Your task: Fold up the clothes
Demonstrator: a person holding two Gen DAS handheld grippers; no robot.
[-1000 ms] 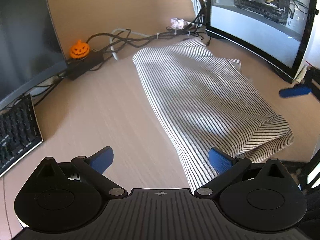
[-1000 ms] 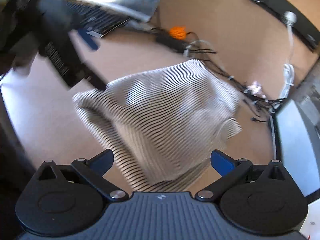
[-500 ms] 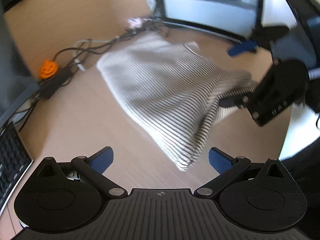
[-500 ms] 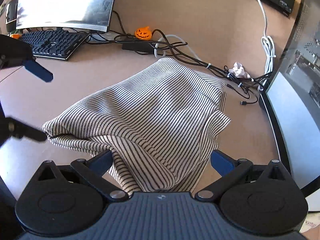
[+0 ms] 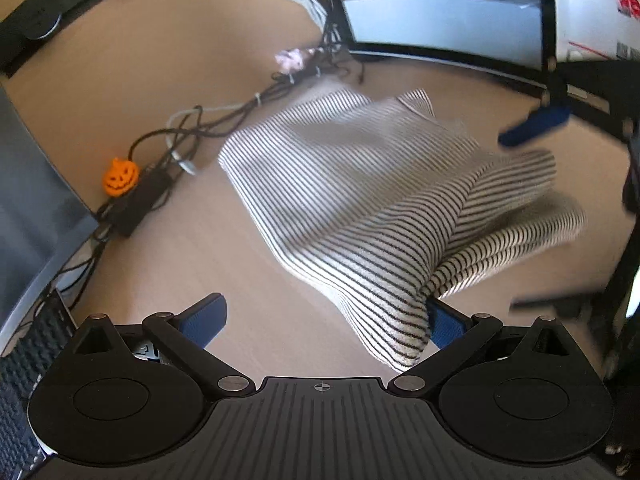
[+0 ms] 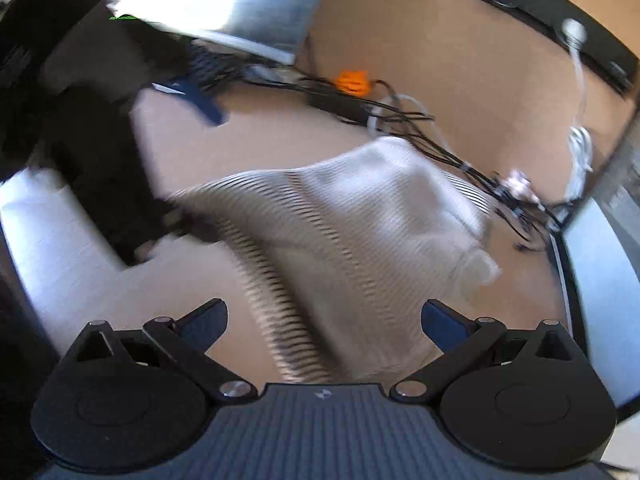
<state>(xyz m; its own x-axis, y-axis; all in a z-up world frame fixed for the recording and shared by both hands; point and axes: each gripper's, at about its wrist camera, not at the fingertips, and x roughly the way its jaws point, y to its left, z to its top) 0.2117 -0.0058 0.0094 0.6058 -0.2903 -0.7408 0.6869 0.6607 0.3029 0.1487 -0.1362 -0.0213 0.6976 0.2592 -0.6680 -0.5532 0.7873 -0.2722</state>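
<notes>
Nearest in the left wrist view, left gripper (image 5: 324, 318) spread wide, blue fingertips (image 5: 202, 320) well apart, nothing clamped between them; a corner of the striped garment (image 5: 352, 208) hanging down just beside the right-hand fingertip, touching or not impossible to tell. Beyond that, garment spread across the tan surface (image 5: 168, 264), its near edge bunched into a raised fold toward the right. Farther right, a blue fingertip of the right gripper (image 5: 534, 126) above the garment's far side. To the left, edge of a keyboard (image 5: 28, 356); farther back, an orange pumpkin figure (image 5: 121, 176) sitting on a black power strip (image 5: 138, 204), with tangled cables (image 5: 240, 114) running to a curved monitor (image 5: 448, 4) at the back. In the blurred right wrist view, right gripper (image 6: 324, 318) likewise wide apart and empty, garment (image 6: 360, 232) reaching down between its fingertips toward the camera; across the surface (image 6: 192, 280), the left gripper (image 6: 200, 98) a dark blur at the garment's far left corner, the pumpkin figure (image 6: 352, 81) and cables (image 6: 420, 128) behind.
</notes>
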